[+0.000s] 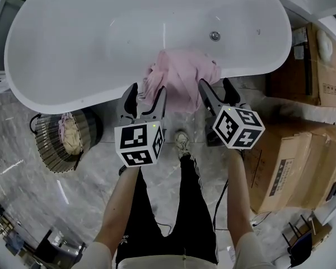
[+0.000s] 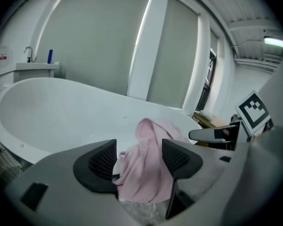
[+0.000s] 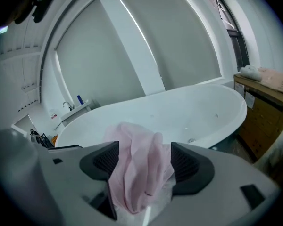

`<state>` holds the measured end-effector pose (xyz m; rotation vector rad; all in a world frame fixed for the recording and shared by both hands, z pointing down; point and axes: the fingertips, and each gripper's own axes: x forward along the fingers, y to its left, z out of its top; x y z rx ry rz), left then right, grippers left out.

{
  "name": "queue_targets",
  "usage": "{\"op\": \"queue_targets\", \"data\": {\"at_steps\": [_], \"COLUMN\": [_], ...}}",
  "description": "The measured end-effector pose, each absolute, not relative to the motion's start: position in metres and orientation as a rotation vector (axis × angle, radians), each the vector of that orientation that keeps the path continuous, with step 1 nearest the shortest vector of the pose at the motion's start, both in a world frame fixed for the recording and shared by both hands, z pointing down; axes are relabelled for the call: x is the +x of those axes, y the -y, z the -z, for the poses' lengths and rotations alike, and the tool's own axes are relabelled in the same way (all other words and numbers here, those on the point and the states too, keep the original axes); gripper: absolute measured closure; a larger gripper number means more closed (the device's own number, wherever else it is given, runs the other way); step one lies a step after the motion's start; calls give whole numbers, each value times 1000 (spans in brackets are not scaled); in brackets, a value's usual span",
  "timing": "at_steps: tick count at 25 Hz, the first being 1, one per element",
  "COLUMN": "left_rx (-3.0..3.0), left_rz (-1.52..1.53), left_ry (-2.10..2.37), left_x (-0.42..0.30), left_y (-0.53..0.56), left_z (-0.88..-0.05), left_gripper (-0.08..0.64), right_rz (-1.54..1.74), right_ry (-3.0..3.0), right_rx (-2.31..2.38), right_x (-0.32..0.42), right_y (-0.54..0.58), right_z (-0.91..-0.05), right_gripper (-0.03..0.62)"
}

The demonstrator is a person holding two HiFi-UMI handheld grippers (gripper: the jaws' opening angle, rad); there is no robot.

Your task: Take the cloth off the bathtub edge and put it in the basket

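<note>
Left gripper (image 1: 145,97) and right gripper (image 1: 217,91), head view: both have their jaws wide apart and hold nothing. They flank the pink cloth (image 1: 182,74), one on each side. The cloth is draped over the near edge of the bathtub (image 1: 73,97), just below the drain, with its bulk hanging down the outer wall. The wire basket (image 1: 45,142) stands on the floor under the tub's near edge, off to the left, with something pale already in it.

Left gripper view: the pads (image 2: 104,160) stand open and the cloth shows in the gap between them. No pad presses on it. It may lie just beyond the tips rather than inside; the wide lens leaves that unclear.

Right gripper view: same picture, with open pads (image 3: 188,161) and cloth folds framed between them, unpinched.

Handling, as a judgement: light, limp, thin fabric that won't slip much or break. It will sag and trail once lifted. Best hold looks like the bunched folds at the tub's edge, where the layers are thickest.
</note>
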<state>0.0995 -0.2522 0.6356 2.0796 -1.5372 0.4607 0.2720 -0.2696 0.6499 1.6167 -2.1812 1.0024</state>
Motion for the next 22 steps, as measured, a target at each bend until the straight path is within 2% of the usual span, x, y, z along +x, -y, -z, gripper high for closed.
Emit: {"op": "queue_targets", "data": {"at_steps": [22], "left_rx": [2013], "left_rz": [-602], "left_ry": [1472], "left_x": [110], "left_y": [256], "left_z": [-686], "left_gripper": [275], "right_rz": [-1158], "right_ry": [2110], "right_rx": [1477], "right_x": [272], "right_y": [275], "right_z": [-710], "right_gripper": [258]}}
